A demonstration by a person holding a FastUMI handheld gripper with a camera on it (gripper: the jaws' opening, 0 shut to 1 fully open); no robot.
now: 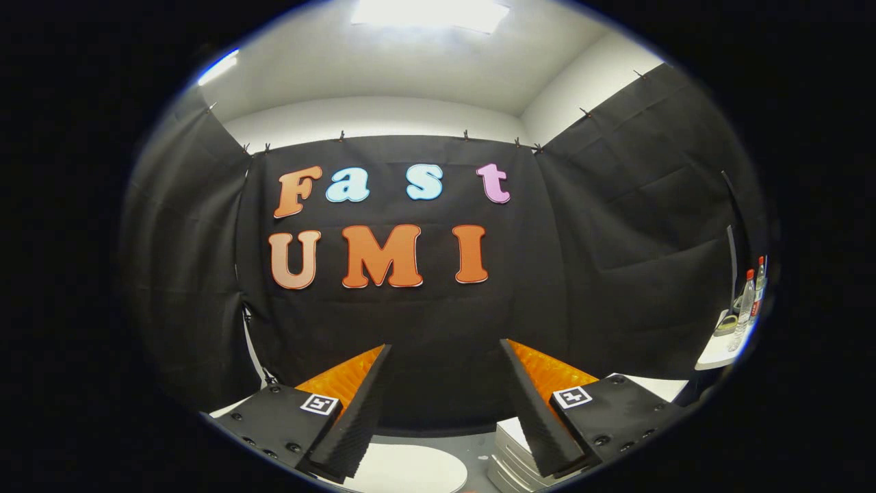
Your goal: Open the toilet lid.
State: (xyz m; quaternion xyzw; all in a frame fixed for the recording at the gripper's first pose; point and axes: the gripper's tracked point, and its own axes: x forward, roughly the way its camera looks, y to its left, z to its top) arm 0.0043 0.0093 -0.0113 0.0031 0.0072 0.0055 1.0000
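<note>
Count, gripper view:
- 1 gripper [445, 352], 2 fingers [356, 418], spread apart, nothing between them. 1 square marker tag [319, 403] on each finger mount, 2 total.
- 1 round white lid-like surface [410, 471] at bottom centre, below the gap between the fingers; cannot tell if it is the toilet lid.
- 1 stack of white flat pieces [510, 457] at lower right of centre, by the right finger; count in the stack unclear.
- 2 clear bottles [746, 301] with red caps at the far right, standing on 1 white bench [712, 356].
- 1 dark small item beside the bottles, too small to identify.
- 2 ceiling lights [431, 14]: one top centre, one upper left.
</note>
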